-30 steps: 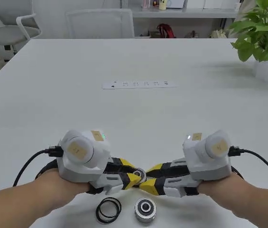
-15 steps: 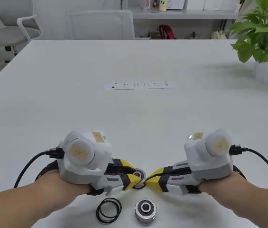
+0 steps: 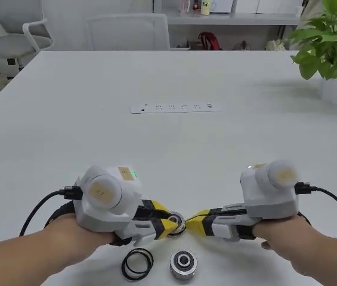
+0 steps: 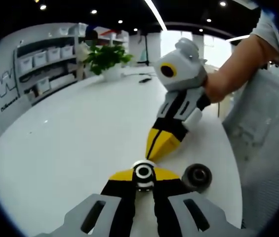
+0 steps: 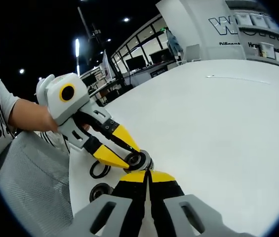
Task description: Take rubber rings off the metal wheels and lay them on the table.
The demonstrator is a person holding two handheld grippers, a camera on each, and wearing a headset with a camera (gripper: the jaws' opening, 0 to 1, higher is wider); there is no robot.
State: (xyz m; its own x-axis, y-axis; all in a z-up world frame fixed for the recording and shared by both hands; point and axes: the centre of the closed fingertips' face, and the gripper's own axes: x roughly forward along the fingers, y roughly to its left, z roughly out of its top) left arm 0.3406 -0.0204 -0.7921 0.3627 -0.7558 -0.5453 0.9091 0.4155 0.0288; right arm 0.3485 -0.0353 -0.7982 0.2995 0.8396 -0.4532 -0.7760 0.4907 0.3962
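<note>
Near the front edge of a smooth, matte white table [image 3: 174,149], two hand-held grippers point at each other, tips almost meeting. The left gripper [image 3: 169,225] has yellow wedge-shaped tips on black and grey jaws, and they clamp a small, round, shiny metal wheel [image 3: 177,221] by its sides, lifted just above the table. In the left gripper view, this wheel faces the camera as a pale ring with a dark centre.

The right gripper [image 3: 193,221] comes in from the other side with its yellow tips pressed together, their point at the wheel's rim. It is not possible to tell whether anything thin is caught between them.

Just in front of the left gripper, thin black rubber rings [image 3: 137,263] lie flat on the table, overlapping as loose circles. Beside them, to the right, a second wheel [image 3: 183,264] rests on its face, a silver disc with a dark band around a bright hub.

Farther back, mid-table, lies a flat white power strip [image 3: 169,108]. A leafy green potted plant [image 3: 329,42] stands at the far right.
</note>
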